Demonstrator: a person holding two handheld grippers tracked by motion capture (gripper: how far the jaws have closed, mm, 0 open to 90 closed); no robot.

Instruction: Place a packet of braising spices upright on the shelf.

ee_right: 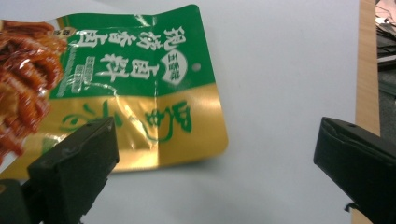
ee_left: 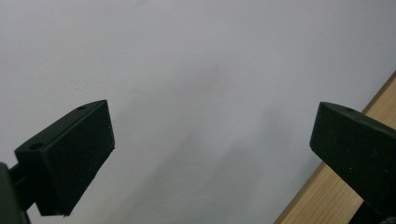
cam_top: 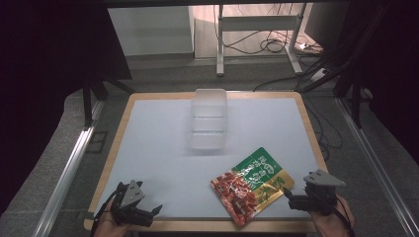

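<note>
A flat snack pouch (cam_top: 251, 184), green and gold with red food printed on it, lies on the white mat near the front right. In the right gripper view the pouch (ee_right: 140, 93) lies ahead and to the left of the jaws. My right gripper (cam_top: 296, 197) stands open just right of the pouch, with nothing between its jaws (ee_right: 215, 168). A clear plastic container (cam_top: 209, 119) with its lid on sits at the mat's far middle. My left gripper (cam_top: 148, 213) stands open at the front left corner over bare mat (ee_left: 210, 154).
The white mat (cam_top: 158, 143) covers a wooden table (cam_top: 118, 133) whose rim shows all round. Metal rails (cam_top: 69, 168) run along both sides. Cables and a desk frame (cam_top: 257, 34) lie on the floor beyond the table.
</note>
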